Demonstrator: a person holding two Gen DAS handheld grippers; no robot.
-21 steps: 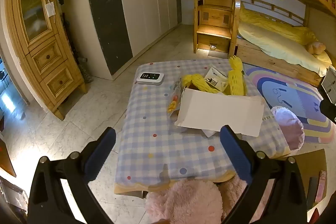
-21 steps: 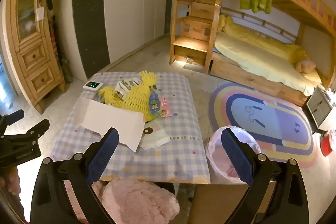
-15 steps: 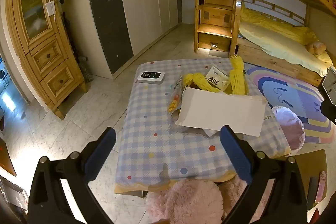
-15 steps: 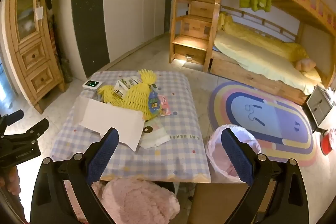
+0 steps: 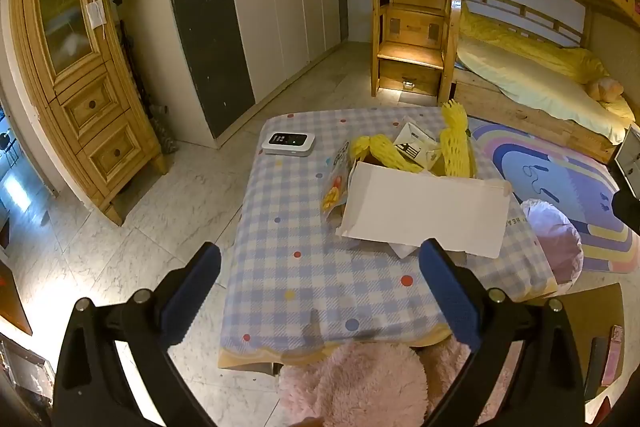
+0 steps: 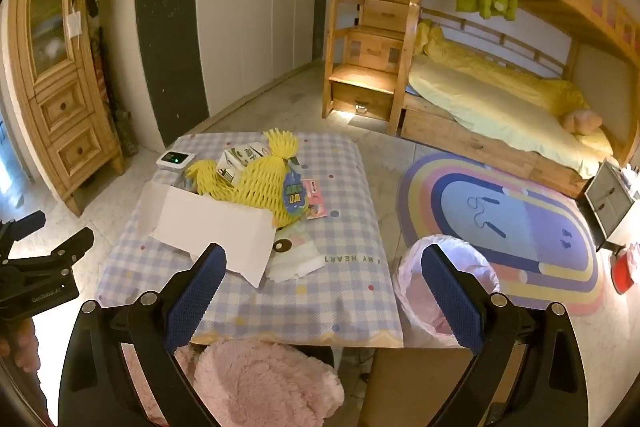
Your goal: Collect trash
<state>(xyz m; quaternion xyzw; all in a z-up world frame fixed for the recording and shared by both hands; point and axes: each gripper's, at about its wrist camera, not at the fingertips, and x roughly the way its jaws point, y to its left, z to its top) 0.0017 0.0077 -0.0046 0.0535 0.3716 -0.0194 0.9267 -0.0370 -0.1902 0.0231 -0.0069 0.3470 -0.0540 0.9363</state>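
Trash is piled on a table with a blue checked cloth (image 5: 304, 227) (image 6: 340, 291): a white cardboard sheet (image 5: 424, 211) (image 6: 212, 227), yellow foam fruit netting (image 5: 456, 147) (image 6: 256, 183), a small printed carton (image 5: 412, 143) (image 6: 240, 159), colourful snack wrappers (image 5: 336, 183) (image 6: 312, 199) and white tissue (image 6: 296, 263). A bin lined with a pale pink bag (image 6: 440, 279) (image 5: 556, 239) stands on the floor at the table's right side. My left gripper (image 5: 320, 267) and my right gripper (image 6: 324, 267) both hover short of the table's near edge, open, with nothing between their blue pads.
A white device with a lit screen (image 5: 288, 143) (image 6: 174, 159) lies at the table's far left corner. A fluffy pink seat (image 6: 260, 383) sits under the near edge. Wooden cabinet (image 5: 80, 83) left, bunk bed (image 6: 500, 99) and striped rug (image 6: 508, 227) right.
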